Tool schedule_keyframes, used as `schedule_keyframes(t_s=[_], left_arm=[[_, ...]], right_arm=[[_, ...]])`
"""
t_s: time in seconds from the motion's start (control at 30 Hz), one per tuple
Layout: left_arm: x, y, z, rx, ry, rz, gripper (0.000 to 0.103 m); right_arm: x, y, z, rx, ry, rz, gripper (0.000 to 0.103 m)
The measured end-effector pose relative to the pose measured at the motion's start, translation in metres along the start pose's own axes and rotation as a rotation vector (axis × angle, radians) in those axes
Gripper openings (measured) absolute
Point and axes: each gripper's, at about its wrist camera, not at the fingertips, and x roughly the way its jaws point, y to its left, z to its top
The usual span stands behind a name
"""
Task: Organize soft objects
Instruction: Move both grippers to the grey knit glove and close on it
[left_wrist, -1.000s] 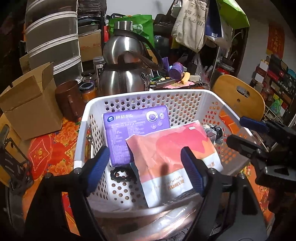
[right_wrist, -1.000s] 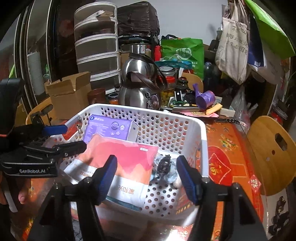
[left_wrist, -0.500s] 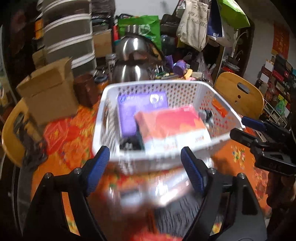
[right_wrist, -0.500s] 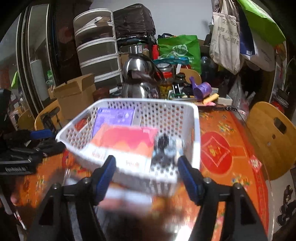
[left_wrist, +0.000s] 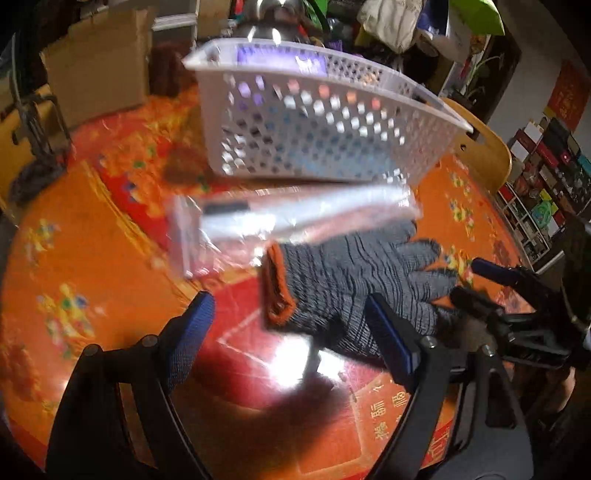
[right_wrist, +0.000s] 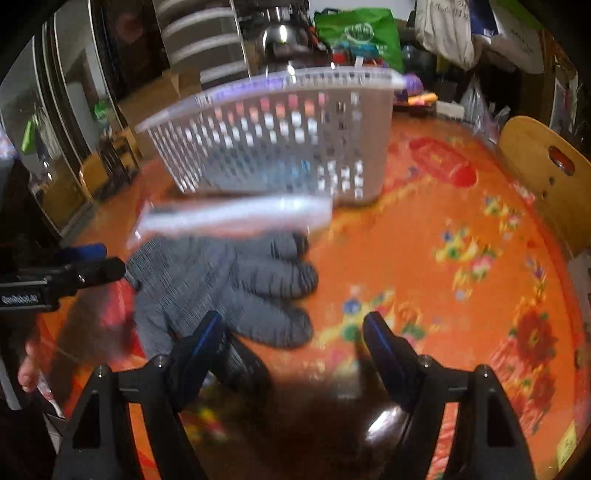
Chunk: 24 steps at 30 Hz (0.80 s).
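Observation:
A grey knit glove (left_wrist: 351, 280) with an orange cuff lies flat on the orange floral tablecloth, in front of a white perforated basket (left_wrist: 321, 122). A clear plastic packet (left_wrist: 288, 218) lies between glove and basket, partly on the glove. My left gripper (left_wrist: 288, 314) is open just short of the cuff and holds nothing. In the right wrist view the glove (right_wrist: 221, 280) spreads its fingers to the right. My right gripper (right_wrist: 291, 325) hangs over those fingers, its jaws opening, with nothing pressed between them. The basket (right_wrist: 273, 140) shows pink and purple packs through its holes.
A cardboard box (left_wrist: 99, 62) stands at the back left, a steel kettle (right_wrist: 280, 40) and bags behind the basket. A wooden chair back (right_wrist: 543, 173) rises at the table's right edge. Bare tablecloth (right_wrist: 461, 280) stretches right of the glove.
Both grippers have dropped and drawn back from above the basket toward the table's near side. The glove and the clear packet have come into view. The right jaws have widened.

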Motion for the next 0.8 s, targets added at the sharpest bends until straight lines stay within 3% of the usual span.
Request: schedule_keyframes(t_s=[0.27,0.43,0.57,0.63,0.7,0.8], left_arm=[[0.023,-0.011,-0.010,0.021,0.011,0.000,0.079],[0.026,-0.021,-0.013,0.060,-0.001,0.015,0.075],[0.029,-0.025,-0.010,0.078,-0.005,0.010,0.062],[0.030,-0.028,-0.009,0.096,-0.006,0.026,0.057],[0.031,-0.028,-0.009,0.098,-0.010,0.028,0.050],[0.028,-0.024,-0.010,0.079,-0.022,0.015,0.039]], right_arm=[[0.010,0.011,-0.004,-0.027,0.003,0.038,0.077],[0.014,0.022,-0.001,-0.072,0.014,0.017,0.067],[0.014,0.024,0.000,-0.081,0.014,0.015,0.055],[0.014,0.022,0.000,-0.076,0.011,0.026,0.046],[0.013,0.020,0.000,-0.068,0.009,0.050,0.028],[0.014,0.017,0.000,-0.055,0.012,0.084,0.017]])
